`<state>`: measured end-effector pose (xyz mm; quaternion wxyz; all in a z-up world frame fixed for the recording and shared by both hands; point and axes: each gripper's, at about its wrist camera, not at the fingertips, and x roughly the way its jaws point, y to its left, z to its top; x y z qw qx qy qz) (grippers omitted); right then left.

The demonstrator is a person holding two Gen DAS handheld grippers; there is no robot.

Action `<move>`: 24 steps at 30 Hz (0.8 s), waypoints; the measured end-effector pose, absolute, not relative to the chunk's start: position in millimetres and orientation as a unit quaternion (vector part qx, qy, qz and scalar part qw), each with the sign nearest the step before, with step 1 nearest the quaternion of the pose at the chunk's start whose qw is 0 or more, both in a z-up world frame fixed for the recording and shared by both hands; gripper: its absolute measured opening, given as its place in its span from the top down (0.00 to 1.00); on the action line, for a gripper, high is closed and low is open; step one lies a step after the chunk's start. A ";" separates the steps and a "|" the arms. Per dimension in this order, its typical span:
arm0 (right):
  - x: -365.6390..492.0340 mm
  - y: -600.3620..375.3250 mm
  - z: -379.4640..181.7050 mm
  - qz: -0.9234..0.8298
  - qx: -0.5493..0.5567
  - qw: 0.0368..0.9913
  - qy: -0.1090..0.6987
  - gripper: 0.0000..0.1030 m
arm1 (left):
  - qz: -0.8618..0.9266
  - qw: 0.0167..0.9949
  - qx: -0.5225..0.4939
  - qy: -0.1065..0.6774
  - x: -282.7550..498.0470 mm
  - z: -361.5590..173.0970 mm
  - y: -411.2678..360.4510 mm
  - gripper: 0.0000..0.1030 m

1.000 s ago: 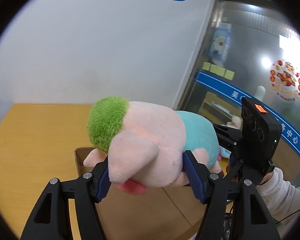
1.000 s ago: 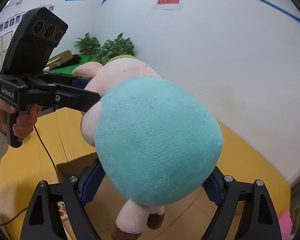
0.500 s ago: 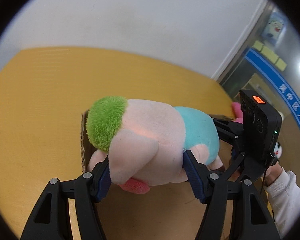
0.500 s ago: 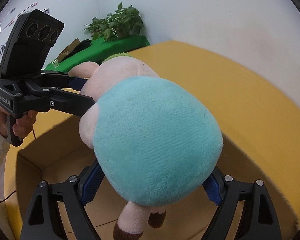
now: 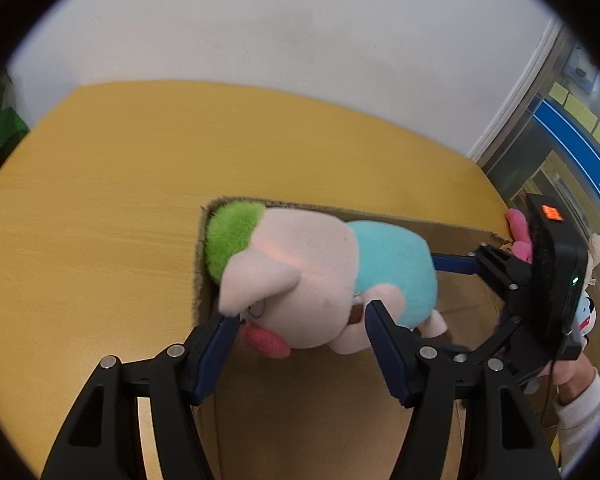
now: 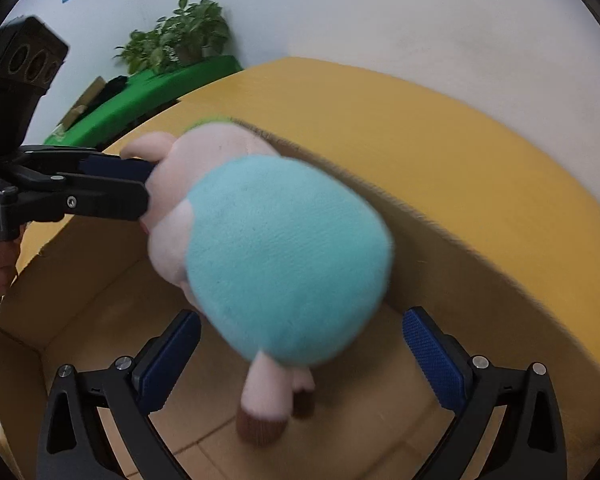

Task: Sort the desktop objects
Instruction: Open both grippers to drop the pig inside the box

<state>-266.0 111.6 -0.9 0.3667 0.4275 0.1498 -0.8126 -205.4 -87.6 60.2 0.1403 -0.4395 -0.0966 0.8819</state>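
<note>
A plush pig [image 5: 316, 276] with a green tuft, pink head and teal body is over the open cardboard box [image 5: 452, 236]. In the right wrist view the pig [image 6: 284, 256] is blurred, its feet hanging inside the box [image 6: 460, 248]. My left gripper [image 5: 300, 344] has opened; its pads [image 5: 380, 332] stand beside the head, barely touching. My right gripper [image 6: 300, 352] is open, its pads [image 6: 428, 344] clear of the teal body. The right gripper also shows in the left wrist view [image 5: 460, 262], and the left gripper in the right wrist view [image 6: 112, 184].
The box sits on a yellow wooden table [image 5: 100, 240] against a white wall. A pink plush [image 5: 518, 232] and other soft toys [image 5: 584, 316] lie right of the box. Potted plants [image 6: 176, 40] stand on a green surface [image 6: 148, 88] beyond the table.
Both grippers lowered the pig from above the box toward its inside, then spread their jaws. The pig has slipped away from the pads and is blurred, dropping into the box.
</note>
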 end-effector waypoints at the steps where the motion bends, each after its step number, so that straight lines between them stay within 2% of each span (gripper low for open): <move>1: -261.0 116.6 8.5 -0.819 0.424 0.360 0.145 0.00 | 0.887 0.139 -0.431 -0.091 -199.3 66.8 -92.6 0.37; 6: -204.6 147.9 72.7 -0.862 0.395 0.286 0.138 0.00 | 0.917 0.127 -0.373 -0.057 -130.3 117.5 -104.1 0.37; 8: -156.8 158.7 98.6 -0.881 0.367 0.264 0.140 0.00 | 0.931 0.121 -0.342 -0.038 -99.2 139.2 -95.1 0.31; 9: -137.0 156.3 109.8 -0.889 0.354 0.255 0.140 0.00 | 0.939 0.115 -0.324 -0.027 -80.2 148.3 -92.1 0.25; 10: -115.0 156.9 119.1 -0.897 0.339 0.245 0.141 0.00 | 0.946 0.112 -0.303 -0.019 -56.5 156.1 -88.9 0.22; 14: -32.2 142.8 146.9 -0.923 0.306 0.200 0.118 0.00 | 0.951 0.146 -0.272 -0.028 -8.4 170.3 -60.3 0.22; 20: 56.5 140.5 142.3 -0.944 0.279 0.137 0.112 0.00 | 0.964 0.143 -0.222 -0.028 51.8 166.1 -23.4 0.22; 24: 96.4 148.8 137.5 -0.945 0.287 0.126 0.090 0.00 | 0.963 0.147 -0.226 -0.020 80.1 162.3 -8.0 0.22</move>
